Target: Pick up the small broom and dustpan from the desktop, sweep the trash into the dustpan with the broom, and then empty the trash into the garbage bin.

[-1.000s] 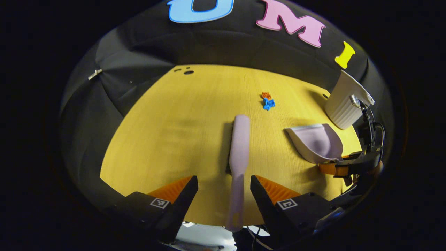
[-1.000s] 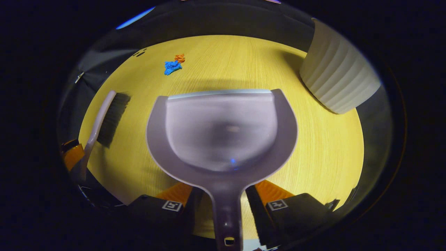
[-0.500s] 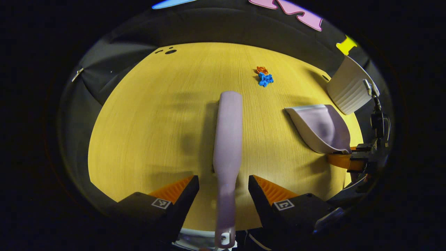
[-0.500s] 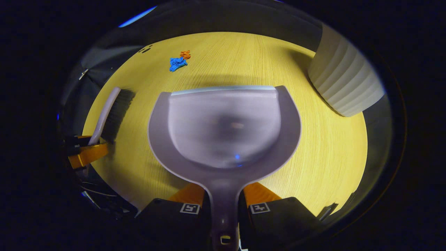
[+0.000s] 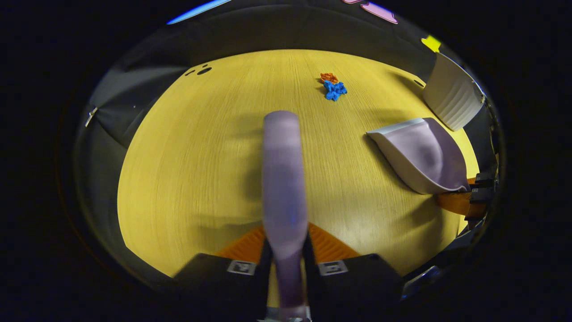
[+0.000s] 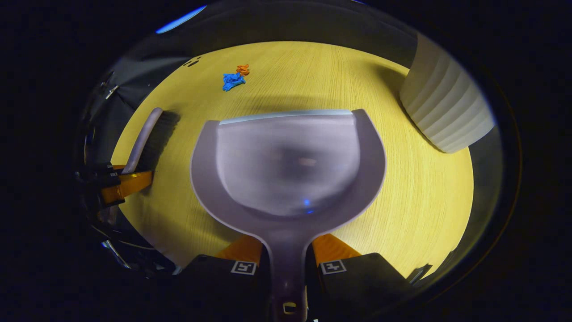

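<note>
Left gripper [image 5: 286,261] is clamped on the broom [image 5: 282,179] handle, both fingers pressing it, the broom reaching forward over the yellow table [image 5: 192,170]. Farther along lie the trash scraps [image 5: 333,86] — orange and blue, touching each other. Right gripper [image 6: 287,264] grips the dustpan [image 6: 288,161] by its handle — the white ribbed bin [image 6: 444,112] stands near its right.

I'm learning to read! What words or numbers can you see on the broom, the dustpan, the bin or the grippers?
No words or numbers can be read.
Broom: plain.
Dustpan: plain.
Garbage bin: ribbed, no print.
Left gripper and right gripper: small square black-and-white code markers, patterns and not letters.
</note>
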Tool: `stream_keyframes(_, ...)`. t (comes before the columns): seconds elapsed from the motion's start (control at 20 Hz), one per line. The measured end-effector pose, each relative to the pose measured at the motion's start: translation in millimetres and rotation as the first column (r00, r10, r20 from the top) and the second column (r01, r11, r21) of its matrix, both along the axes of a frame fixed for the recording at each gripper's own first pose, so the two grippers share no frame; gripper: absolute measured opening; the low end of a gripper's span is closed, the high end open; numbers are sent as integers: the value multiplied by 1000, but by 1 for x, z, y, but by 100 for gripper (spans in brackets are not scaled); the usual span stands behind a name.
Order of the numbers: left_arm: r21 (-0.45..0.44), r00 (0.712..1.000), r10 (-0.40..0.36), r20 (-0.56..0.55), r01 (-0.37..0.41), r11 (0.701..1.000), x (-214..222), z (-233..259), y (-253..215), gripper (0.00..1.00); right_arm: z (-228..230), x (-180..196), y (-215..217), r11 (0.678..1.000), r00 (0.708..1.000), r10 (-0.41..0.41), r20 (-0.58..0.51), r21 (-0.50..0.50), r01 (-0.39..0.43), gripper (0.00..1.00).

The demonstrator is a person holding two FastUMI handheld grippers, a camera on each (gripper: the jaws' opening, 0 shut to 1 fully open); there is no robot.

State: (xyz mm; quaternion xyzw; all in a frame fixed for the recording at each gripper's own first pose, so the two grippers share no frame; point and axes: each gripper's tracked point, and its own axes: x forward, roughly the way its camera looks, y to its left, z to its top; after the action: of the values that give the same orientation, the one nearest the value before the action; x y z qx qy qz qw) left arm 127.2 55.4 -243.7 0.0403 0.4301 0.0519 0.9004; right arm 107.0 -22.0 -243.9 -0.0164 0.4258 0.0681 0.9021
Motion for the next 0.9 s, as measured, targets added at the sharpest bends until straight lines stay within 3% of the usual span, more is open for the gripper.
stream_keyframes(0.05,-6,1000,9,8,-9,1000,-1,0,-1,30,0,0,0,1000,1000,4,3,2,-4,37)
stream_keyframes(0.1,-9,1000,14,9,-14,1000,0,2,-1,29,0,1,1,1000,1000,11,5,5,-11,41)
stream_keyframes(0.15,-10,1000,16,9,-16,1000,1,2,0,29,0,1,1,1000,1000,18,7,10,-18,37)
stream_keyframes(0.2,-7,1000,17,2,-17,1000,3,5,2,27,1,0,1,999,1000,28,5,15,-28,41)
stream_keyframes(0.3,4,1000,5,6,-5,1000,11,14,5,26,0,0,-1,999,999,41,-6,20,-41,34)
stream_keyframes(0.35,16,1000,-8,14,8,1000,17,20,8,26,1,0,-2,999,999,53,-7,12,-53,37)
stream_keyframes(0.5,79,998,-64,26,62,995,40,42,14,25,8,2,-9,996,996,86,4,-4,-86,33)
stream_keyframes(0.6,131,993,-111,29,107,986,61,55,16,26,11,2,-14,993,994,112,6,-28,-112,36)
stream_keyframes(0.75,144,985,-172,23,167,975,101,67,12,27,18,10,-21,987,988,152,20,-63,-150,41)
stream_keyframes(0.9,175,974,-227,0,224,959,145,78,13,26,28,14,-29,980,982,186,25,-82,-184,37)
